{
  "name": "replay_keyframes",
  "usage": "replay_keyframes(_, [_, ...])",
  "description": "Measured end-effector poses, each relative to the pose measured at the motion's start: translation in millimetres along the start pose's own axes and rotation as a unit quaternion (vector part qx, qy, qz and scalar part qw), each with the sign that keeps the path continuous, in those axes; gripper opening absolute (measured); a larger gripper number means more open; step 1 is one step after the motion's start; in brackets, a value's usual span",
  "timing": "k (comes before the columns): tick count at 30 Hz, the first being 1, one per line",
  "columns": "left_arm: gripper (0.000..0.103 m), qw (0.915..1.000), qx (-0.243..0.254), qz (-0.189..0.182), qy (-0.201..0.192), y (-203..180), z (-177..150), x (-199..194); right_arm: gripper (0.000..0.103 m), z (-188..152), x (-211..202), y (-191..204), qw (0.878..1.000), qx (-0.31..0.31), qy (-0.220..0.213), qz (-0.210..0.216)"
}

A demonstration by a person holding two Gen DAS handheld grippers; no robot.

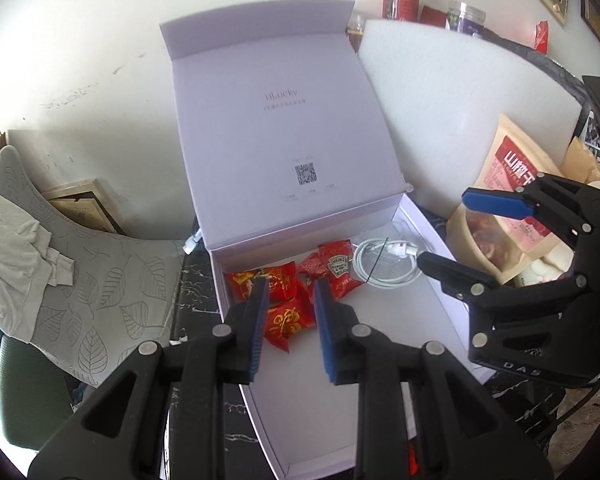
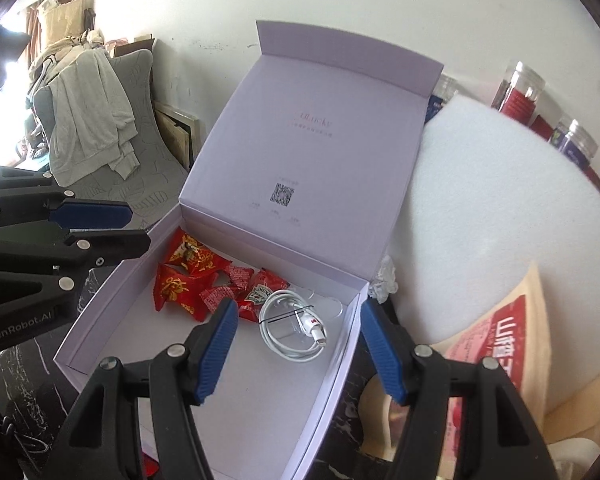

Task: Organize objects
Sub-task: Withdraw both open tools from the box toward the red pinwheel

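A pale lilac box point(image 1: 440, 320) lies open on a dark marbled table point(image 1: 196, 280), its hinged lid point(image 1: 284, 140) upright and bearing a QR code. At the box's far end lie red candy packets point(image 1: 276, 284), a Heinz ketchup sachet point(image 1: 338, 268) and, just beside it, a coiled white cable point(image 2: 296, 320). The left gripper point(image 1: 290, 330) hovers above the candies, fingers parted and empty. The right gripper point(image 2: 296, 350) hangs over the cable, likewise spread and empty.
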State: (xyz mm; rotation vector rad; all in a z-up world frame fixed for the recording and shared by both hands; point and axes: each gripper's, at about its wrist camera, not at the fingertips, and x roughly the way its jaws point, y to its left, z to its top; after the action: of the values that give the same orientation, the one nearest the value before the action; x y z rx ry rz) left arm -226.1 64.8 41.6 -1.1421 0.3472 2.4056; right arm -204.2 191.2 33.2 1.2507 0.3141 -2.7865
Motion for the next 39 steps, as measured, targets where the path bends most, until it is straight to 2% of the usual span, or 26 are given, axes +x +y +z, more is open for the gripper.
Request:
replay_keyframes(7, [0.026,0.9998,-0.009,0.009,-0.017,-2.4,-6.1,-29.8,0.064,-6.0,-36.0,1.8,1.000,-0.005,-0.021,-0.004])
replay_keyframes(20, [0.053,0.9982,-0.020,0.034,-0.045,-3.4,-28.7,-80.7,0.064,-18.6,-82.3,17.0,0.999,-0.005,-0.047,-0.007])
replay_keyframes(39, [0.058,0.9981,-0.020,0.034,-0.048,-19.9,-82.8,-115.8,0.064,-63.1,-118.9,45.6,0.999,-0.011,-0.050,-0.009])
